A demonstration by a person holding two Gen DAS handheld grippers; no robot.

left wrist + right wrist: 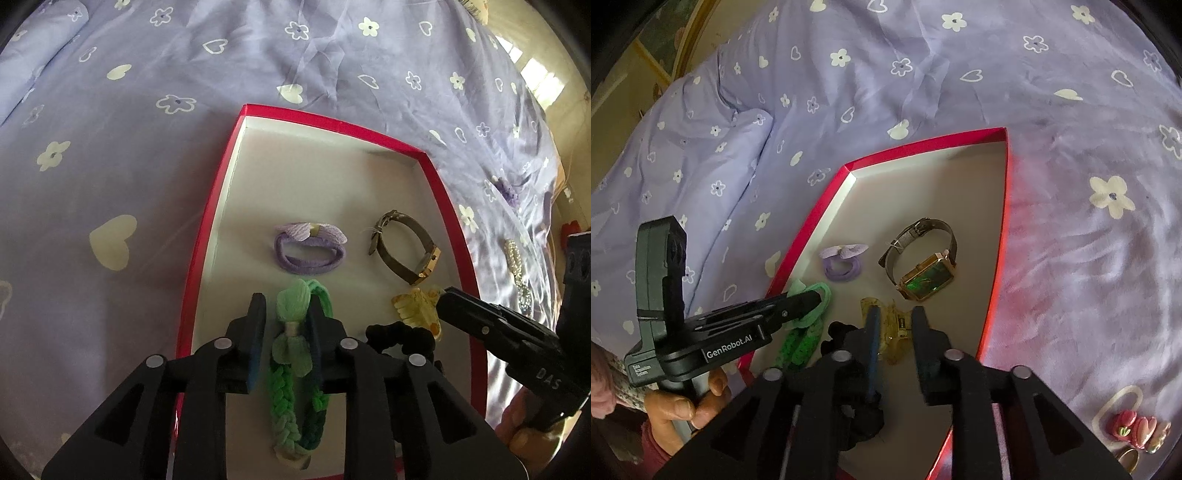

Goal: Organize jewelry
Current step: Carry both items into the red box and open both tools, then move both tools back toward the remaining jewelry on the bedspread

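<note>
A red-rimmed box with a white floor lies on the bed. In it are a purple hair tie, a gold watch, a yellow hair claw, a black scrunchie and a green braided hair tie. My left gripper is open with its fingers either side of the green hair tie. My right gripper is open around the yellow claw.
The purple flowered bedsheet surrounds the box. A beaded clip lies on the sheet right of the box. A pink flower clip and a gold ring lie at the lower right. A pillow sits at the left.
</note>
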